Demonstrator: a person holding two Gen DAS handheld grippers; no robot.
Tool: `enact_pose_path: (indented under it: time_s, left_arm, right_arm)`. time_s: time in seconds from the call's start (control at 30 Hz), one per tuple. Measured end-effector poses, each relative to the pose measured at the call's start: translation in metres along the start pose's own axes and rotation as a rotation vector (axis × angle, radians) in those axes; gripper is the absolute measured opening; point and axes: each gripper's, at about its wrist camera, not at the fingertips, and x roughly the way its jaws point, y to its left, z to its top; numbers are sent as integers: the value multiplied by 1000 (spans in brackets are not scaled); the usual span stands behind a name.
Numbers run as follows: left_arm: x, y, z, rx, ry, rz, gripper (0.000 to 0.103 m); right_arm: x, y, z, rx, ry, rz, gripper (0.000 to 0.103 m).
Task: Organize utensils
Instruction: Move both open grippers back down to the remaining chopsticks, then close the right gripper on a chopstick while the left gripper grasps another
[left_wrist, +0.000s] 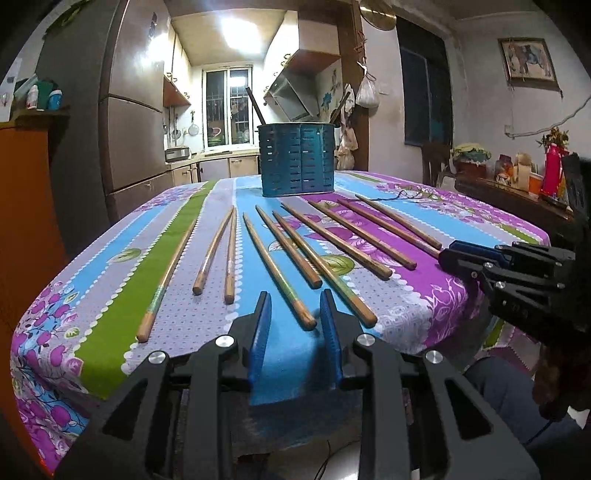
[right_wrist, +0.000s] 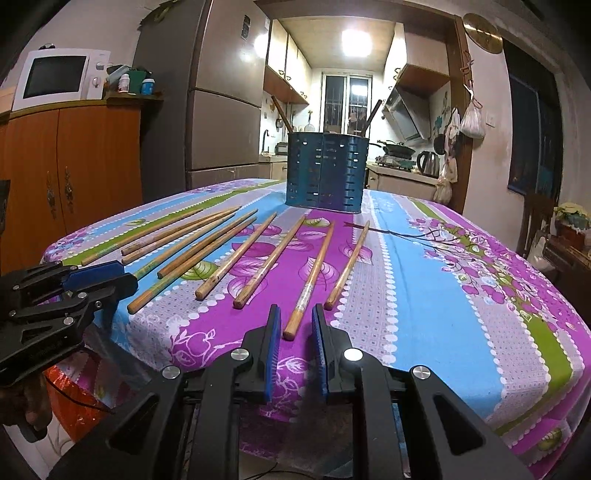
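Several wooden chopsticks lie fanned out on the flowered tablecloth (left_wrist: 110, 295) in front of a blue perforated utensil holder (left_wrist: 297, 162) (right_wrist: 327, 173), which has two dark sticks standing in it. My left gripper (left_wrist: 295, 310) sits low at the near table edge. Its blue pads stand apart on either side of the near end of one chopstick (left_wrist: 280, 273) without touching it. My right gripper (right_wrist: 296, 317) is likewise open around the near end of another chopstick (right_wrist: 312, 277), with gaps on both sides. Each gripper shows in the other's view: right gripper (left_wrist: 454, 254), left gripper (right_wrist: 122, 277).
The table's near edge drops off just under both grippers. A refrigerator (right_wrist: 221, 110) and an orange cabinet (right_wrist: 74, 166) with a microwave (right_wrist: 55, 77) stand behind to the left. A sideboard with bottles (left_wrist: 517, 184) stands to the right, and a kitchen lies beyond.
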Motion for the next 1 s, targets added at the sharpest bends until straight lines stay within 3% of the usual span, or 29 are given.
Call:
enact_pose_path:
  time_s: [0.1,0.17,0.27,0.57,0.77,1.0]
  left_arm:
    - [-1,1,-1,-11,-5,3,25]
    - [-4,1,-3,-16,-12,13,17]
    - [-4,3,-2,-27,-14,18,10]
    - [-14,-3,6,-6,-58,24,8]
    - [-31,-2,35,4,-147,34,7]
    - [-39,12,92,11,-273,29,7]
  right_arm:
    - [-1,1,-1,0,-6,-7,18]
    - [-2,3,-2,-1,-10,-1,10]
    - [-2,2,-2,16,-15,3,10]
    - [-16,-6,6,31,-60,-25,8]
    - [-39,-10,30,1,-137,-38,8]
    - [-52,-19,87,-70,-258,-17,8]
